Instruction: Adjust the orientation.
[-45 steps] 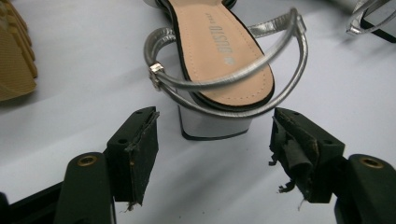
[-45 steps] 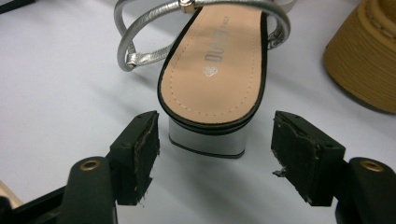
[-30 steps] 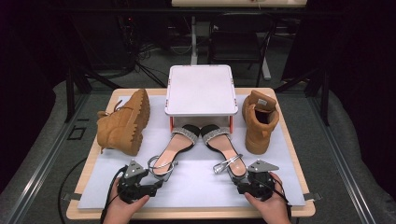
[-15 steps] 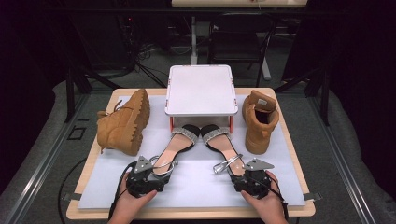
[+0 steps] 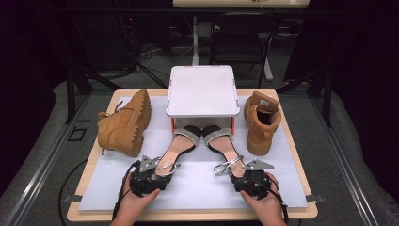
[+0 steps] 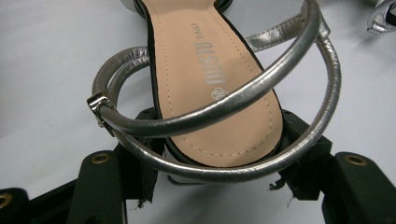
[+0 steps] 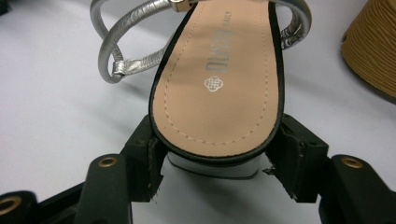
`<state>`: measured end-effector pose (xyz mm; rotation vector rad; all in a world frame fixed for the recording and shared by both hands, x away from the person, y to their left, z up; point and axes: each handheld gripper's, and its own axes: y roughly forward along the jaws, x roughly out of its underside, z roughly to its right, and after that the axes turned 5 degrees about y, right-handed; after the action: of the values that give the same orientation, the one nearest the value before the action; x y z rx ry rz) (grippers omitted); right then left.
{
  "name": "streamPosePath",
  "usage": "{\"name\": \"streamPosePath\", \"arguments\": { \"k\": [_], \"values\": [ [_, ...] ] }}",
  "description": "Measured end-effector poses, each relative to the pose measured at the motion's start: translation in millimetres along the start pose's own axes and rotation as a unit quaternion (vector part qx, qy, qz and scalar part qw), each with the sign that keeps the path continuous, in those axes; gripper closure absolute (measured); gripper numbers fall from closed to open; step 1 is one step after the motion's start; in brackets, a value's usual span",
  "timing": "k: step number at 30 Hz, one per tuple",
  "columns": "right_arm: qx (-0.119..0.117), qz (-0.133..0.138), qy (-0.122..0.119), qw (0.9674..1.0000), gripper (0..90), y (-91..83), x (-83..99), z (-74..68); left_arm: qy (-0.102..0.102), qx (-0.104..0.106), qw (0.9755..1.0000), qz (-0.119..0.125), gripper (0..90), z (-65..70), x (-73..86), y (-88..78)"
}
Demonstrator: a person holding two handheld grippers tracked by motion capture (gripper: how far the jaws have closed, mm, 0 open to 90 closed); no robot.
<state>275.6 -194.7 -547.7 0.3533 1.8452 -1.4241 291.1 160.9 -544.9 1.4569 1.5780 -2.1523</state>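
Two black-soled sandals with tan insoles and silver straps lie side by side on the white mat, toes under the white stand. My left gripper (image 5: 161, 172) (image 6: 222, 158) has just been closing around the heel of the left sandal (image 5: 177, 146) (image 6: 210, 79), and its pads touch the sole's edges on both sides. My right gripper (image 5: 238, 172) (image 7: 215, 158) has likewise been closing on the heel of the right sandal (image 5: 224, 146) (image 7: 224, 79), with the pads against the sole's edges. A hand holds each gripper at the table's near edge.
A white square stand (image 5: 202, 89) on red legs sits at the back middle. One tan boot (image 5: 124, 125) lies on its side at the left; another (image 5: 261, 122) (image 7: 373, 46) stands upright at the right. The white mat (image 5: 282, 160) covers a wooden table (image 5: 301, 212).
Both grippers have slid a little forward onto the sandal heels. Their jaws now sit around the heels instead of just behind them.
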Motion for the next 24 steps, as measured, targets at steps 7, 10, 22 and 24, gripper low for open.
{"name": "streamPosePath", "arguments": {
  "k": [7, 10, 22, 24],
  "values": [
    [0.008, 0.000, 0.007, 0.9999, 40.3, 2.3, -1.6, -5.5, -0.004, -0.003, 1.0000, 0.001, 38.5, 4.3, -2.0, 2.5],
    [0.009, -0.001, 0.008, 0.9999, 40.2, 2.9, -2.3, -6.8, -0.006, -0.002, 1.0000, 0.001, 38.4, 5.2, -2.5, 3.1],
    [-0.005, 0.004, 0.010, 0.9999, 39.5, 6.4, -3.8, -12.9, -0.005, 0.009, 0.9999, 0.003, 37.5, 10.3, -5.6, 6.5],
    [-0.008, 0.001, 0.013, 0.9999, 39.4, 6.5, -4.2, -14.8, -0.003, 0.011, 0.9999, 0.003, 37.3, 11.8, -6.2, 7.4]
  ]
}}
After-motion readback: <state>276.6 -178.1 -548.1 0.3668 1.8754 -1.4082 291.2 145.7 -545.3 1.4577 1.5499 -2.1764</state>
